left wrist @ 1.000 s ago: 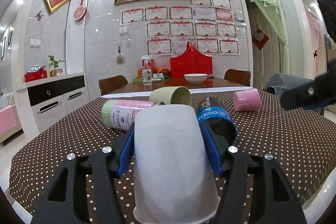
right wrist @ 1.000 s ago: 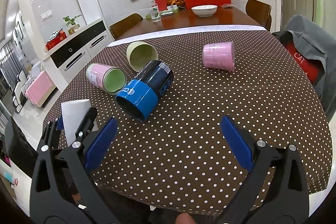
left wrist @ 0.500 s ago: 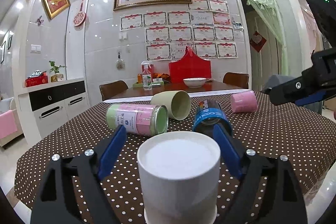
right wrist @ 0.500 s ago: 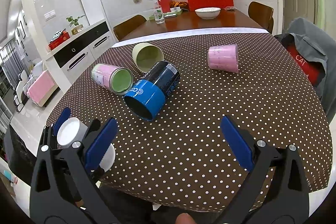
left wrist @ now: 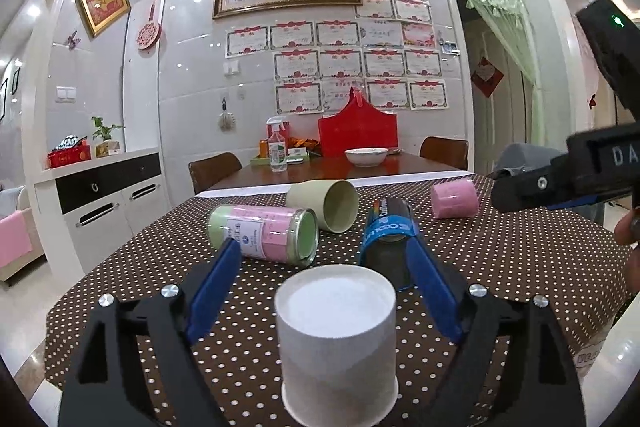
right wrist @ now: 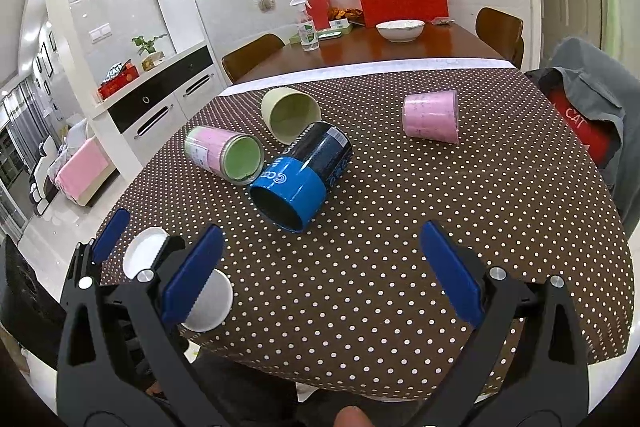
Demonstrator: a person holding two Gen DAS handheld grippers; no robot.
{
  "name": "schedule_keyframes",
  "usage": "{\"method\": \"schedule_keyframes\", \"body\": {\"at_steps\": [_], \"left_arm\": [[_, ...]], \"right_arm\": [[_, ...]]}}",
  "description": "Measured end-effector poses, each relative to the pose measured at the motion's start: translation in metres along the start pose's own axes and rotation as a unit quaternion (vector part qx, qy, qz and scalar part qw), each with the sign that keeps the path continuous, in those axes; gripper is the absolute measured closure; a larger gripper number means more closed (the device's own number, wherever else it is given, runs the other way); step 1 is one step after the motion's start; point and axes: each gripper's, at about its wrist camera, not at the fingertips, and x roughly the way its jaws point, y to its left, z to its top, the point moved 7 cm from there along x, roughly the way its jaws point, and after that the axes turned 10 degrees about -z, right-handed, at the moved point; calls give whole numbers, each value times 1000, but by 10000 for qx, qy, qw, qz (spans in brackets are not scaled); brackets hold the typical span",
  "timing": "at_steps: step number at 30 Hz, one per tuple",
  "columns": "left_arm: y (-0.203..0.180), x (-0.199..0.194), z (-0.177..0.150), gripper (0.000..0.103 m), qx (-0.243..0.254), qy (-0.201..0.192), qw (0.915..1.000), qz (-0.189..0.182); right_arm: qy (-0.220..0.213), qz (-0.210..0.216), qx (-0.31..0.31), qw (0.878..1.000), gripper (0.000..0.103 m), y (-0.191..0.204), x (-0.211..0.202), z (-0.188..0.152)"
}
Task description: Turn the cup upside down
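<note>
L gripper (left wrist: 324, 291) is spread wide, blue pads clear of both sides of the white paper cup (left wrist: 336, 339), gripping nothing. Cup stands base-up, rim down, on the dotted tablecloth (left wrist: 500, 259) near the front edge, centred betw. the fingers, axis vertical, so the flip looks done. R gripper (right wrist: 320, 267) is also wide open and empty, hovering over bare cloth. Blue can (right wrist: 304, 173) lies on its side just ahead of it, mouth toward the R gripper, long axis running away; R is nearer. Pink-label jar (right wrist: 224, 155), green cup (right wrist: 290, 115), pink cup (right wrist: 432, 119) also on their sides.
</note>
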Motion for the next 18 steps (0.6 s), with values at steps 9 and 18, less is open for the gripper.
{"method": "schedule_keyframes", "body": {"at_steps": [9,18], "left_arm": [[7,-20,23,6,-26,322,9992,221],[16,-46,51,5,-185,433,9984,303]], "right_arm": [[-300,33,20,9995,6,5,-23,10],[-625,-19,25,9980,6,6,-50,15]]}}
